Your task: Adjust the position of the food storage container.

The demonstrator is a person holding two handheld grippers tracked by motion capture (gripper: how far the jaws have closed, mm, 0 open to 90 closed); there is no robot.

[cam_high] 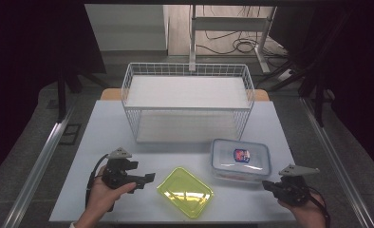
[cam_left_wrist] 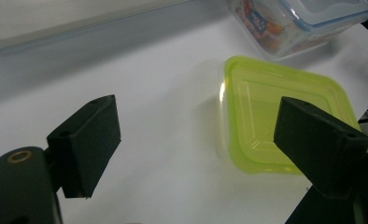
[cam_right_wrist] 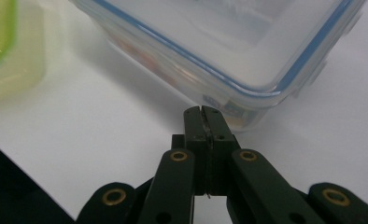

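Note:
A yellow-green lidded container (cam_high: 185,191) lies on the white table (cam_high: 104,137) near its front edge, also in the left gripper view (cam_left_wrist: 275,116). A clear box with a blue-rimmed lid (cam_high: 241,159) holding packaged items sits to its right, close up in the right gripper view (cam_right_wrist: 229,51). My left gripper (cam_high: 149,179) is held open just left of the green container, its jaws wide apart (cam_left_wrist: 196,144) and nothing between them. My right gripper (cam_high: 266,185) is shut with its tips (cam_right_wrist: 203,112) nearly at the clear box's front corner, holding nothing.
A white wire basket (cam_high: 187,102) with a shelf board stands at the back middle of the table. Bare tabletop lies left of the left gripper and between basket and containers. Beyond the table are cables and a metal stand on the floor.

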